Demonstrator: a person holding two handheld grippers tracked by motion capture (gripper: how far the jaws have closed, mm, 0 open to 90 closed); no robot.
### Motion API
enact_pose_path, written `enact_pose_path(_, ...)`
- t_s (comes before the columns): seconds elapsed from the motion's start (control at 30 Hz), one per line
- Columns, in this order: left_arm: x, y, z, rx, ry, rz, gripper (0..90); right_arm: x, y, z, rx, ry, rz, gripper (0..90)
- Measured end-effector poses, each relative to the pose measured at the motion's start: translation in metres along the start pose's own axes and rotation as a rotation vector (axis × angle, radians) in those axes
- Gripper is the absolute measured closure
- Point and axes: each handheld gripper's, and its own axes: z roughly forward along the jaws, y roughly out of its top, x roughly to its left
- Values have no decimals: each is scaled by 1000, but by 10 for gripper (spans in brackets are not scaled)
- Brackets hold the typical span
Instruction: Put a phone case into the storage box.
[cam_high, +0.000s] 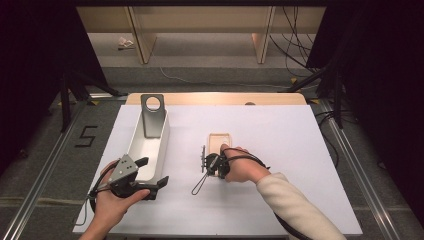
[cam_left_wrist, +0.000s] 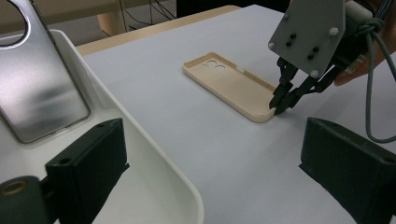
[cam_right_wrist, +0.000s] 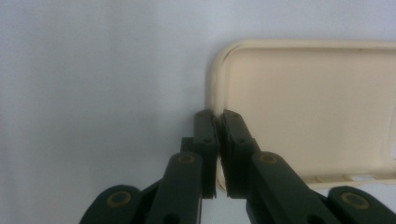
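A cream phone case is lying flat on the white bench, with its open side facing up. It is being seen near the middle of the bench, well apart from the long white tray on the left side. The near corner of the case's rim is being pinched by the right tool. Its two black jaws are being squeezed together on the thin wall, one jaw outside the case and one inside. In the high view, the right tool is being held by a hand in a cream sleeve, at the near end of the case.

The left tool is being held at the near end of the tray by the other hand. Its jaws are being kept wide apart, and nothing is being held between them. One jaw is being seen over the tray and the other over the bare bench. A silver phone-shaped plate with a round hole is being leaned against the far end inside the tray.
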Motion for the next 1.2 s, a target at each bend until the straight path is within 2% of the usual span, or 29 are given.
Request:
enact_pose_path(0.2, -1, 0, 1, 4, -2, 3, 67, 1, -3, 0, -26, 0, 13, 872)
enact_pose_path(0.3, -1, 0, 1, 3, -1, 4, 69, 1, -4, -1, -35, 2, 5, 875)
enact_pose_path(0.7, -1, 0, 1, 2, -1, 3, 72, 3, -12, -11, -133, -16, 33, 881)
enact_pose_path(1.0, -1, 0, 1, 2, -3, 4, 77, 4, -32, -21, -262, -22, 69, 881)
enact_pose_path(1.2, -2, 0, 1, 4, -4, 4, 83, 9, -46, -25, -369, -6, 96, 881)
